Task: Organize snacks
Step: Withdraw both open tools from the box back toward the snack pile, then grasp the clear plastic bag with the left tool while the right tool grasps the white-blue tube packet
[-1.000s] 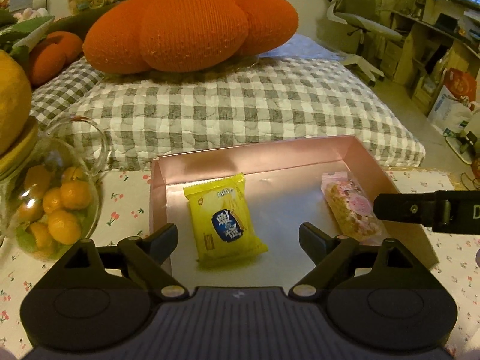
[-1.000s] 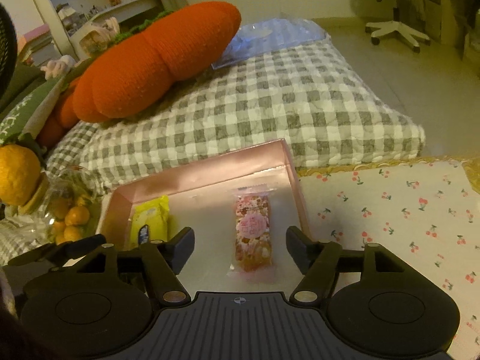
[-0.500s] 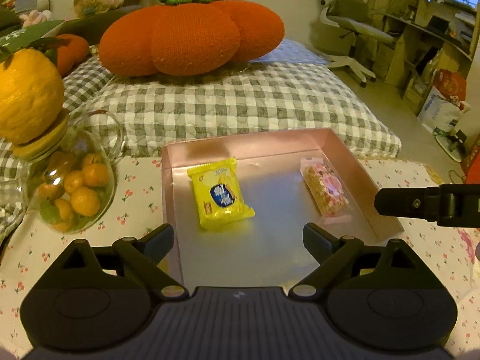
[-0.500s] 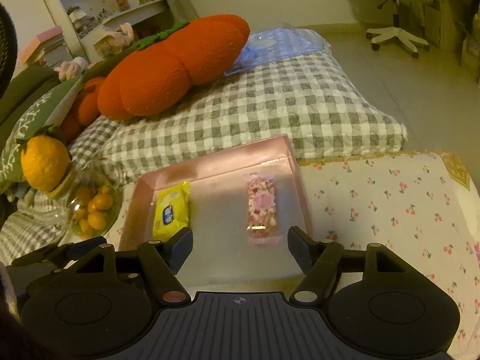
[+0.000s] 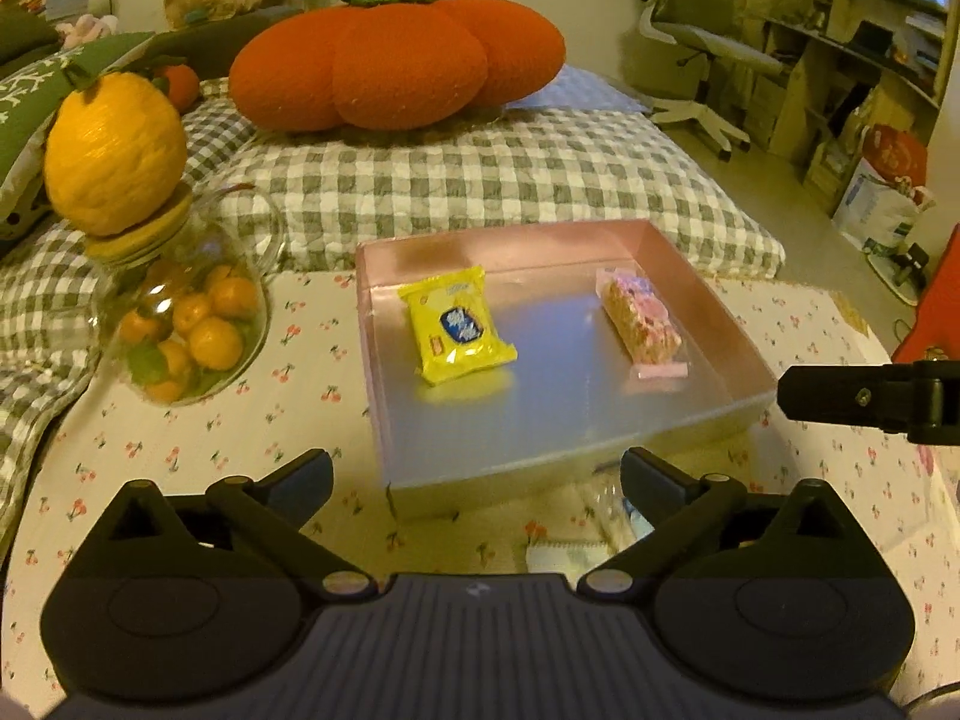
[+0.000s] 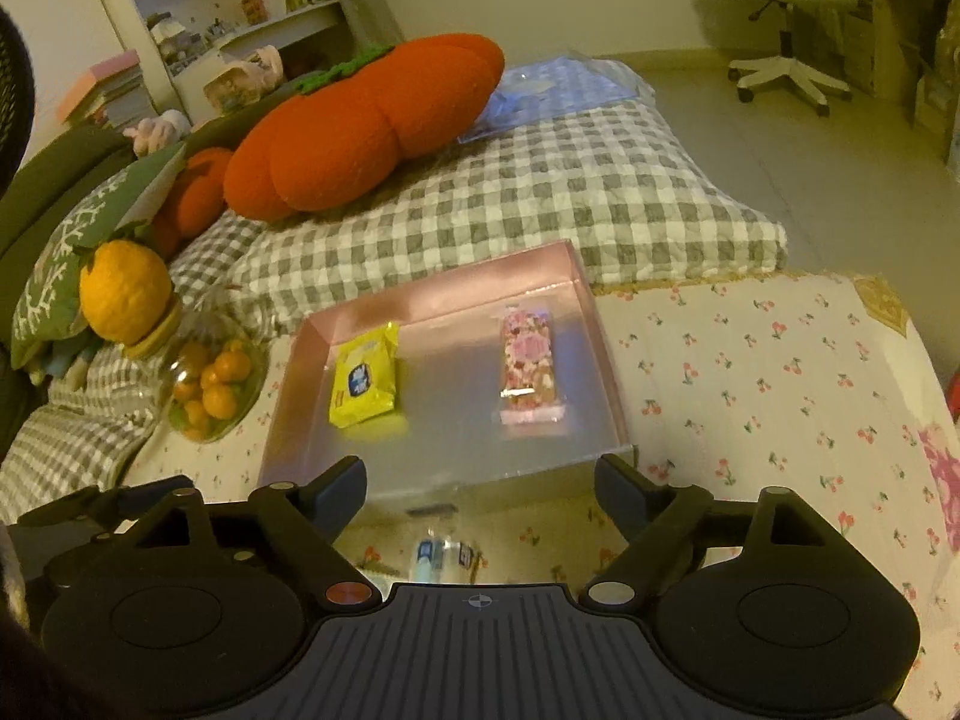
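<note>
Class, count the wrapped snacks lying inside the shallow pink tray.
2: a yellow snack packet on the left side of the pink tray, and a pink-wrapped bar on the right. Other wrappers lie outside, partly hidden.

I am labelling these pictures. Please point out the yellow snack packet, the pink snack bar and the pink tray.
yellow snack packet (image 5: 457, 325): left wrist view, blue label.
pink snack bar (image 6: 531, 367): right wrist view, wrapper middle.
pink tray (image 5: 510, 238): left wrist view, far wall.

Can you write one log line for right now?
tray: yellow packet, pink bar inside | left tongs: open, empty | right tongs: open, empty
</note>
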Tool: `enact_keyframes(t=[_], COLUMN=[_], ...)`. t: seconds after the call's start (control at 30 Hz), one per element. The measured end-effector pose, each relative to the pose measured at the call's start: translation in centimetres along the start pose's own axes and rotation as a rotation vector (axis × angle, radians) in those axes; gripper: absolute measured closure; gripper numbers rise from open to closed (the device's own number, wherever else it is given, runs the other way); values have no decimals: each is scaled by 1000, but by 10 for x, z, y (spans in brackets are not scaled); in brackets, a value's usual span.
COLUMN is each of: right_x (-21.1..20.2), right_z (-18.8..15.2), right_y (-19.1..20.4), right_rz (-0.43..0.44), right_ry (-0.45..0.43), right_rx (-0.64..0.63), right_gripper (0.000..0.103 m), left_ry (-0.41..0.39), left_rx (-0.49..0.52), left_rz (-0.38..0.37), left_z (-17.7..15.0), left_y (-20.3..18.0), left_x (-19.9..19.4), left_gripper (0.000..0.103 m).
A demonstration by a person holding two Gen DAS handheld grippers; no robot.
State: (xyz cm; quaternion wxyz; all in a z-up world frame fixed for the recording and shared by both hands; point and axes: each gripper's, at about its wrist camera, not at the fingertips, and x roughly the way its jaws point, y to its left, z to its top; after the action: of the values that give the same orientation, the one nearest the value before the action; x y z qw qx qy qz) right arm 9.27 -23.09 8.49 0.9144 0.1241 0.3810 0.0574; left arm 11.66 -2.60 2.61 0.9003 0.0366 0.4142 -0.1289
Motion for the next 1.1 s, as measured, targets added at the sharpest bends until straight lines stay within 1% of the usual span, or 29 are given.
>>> enact_keyframes(t=[0.23,0.43,0.63,0.77,0.87,1.0,1.1], right_x=[-12,-15,-9,-3,-3,0,5], right_z=[-20,-38,-55,-63,-66,-66,-67], right_y=[3,4,3,2,3,5,10], right_rz=[-4,-8,-5,-26,-42,-36,-31], right_ry=[11,36,48,92,94,103,111], right_rx=[-23,-32,-42,-58,-87,-94,-108], right_gripper=[17,17,17,17,17,17,17], left_ry=[19,26,38,52,73,109,130], left_rx=[4,2,27,33,80,194,252], left_rz=[6,-2,-4,-6,-12,-13,-29], left_z=[-18,-36,-48,-52,-54,-60,-64], left_y=[6,16,24,29,30,28,29], left_x=[-12,-18,-16,-14,-11,-2,4], left_gripper=[1,1,1,1,1,1,2])
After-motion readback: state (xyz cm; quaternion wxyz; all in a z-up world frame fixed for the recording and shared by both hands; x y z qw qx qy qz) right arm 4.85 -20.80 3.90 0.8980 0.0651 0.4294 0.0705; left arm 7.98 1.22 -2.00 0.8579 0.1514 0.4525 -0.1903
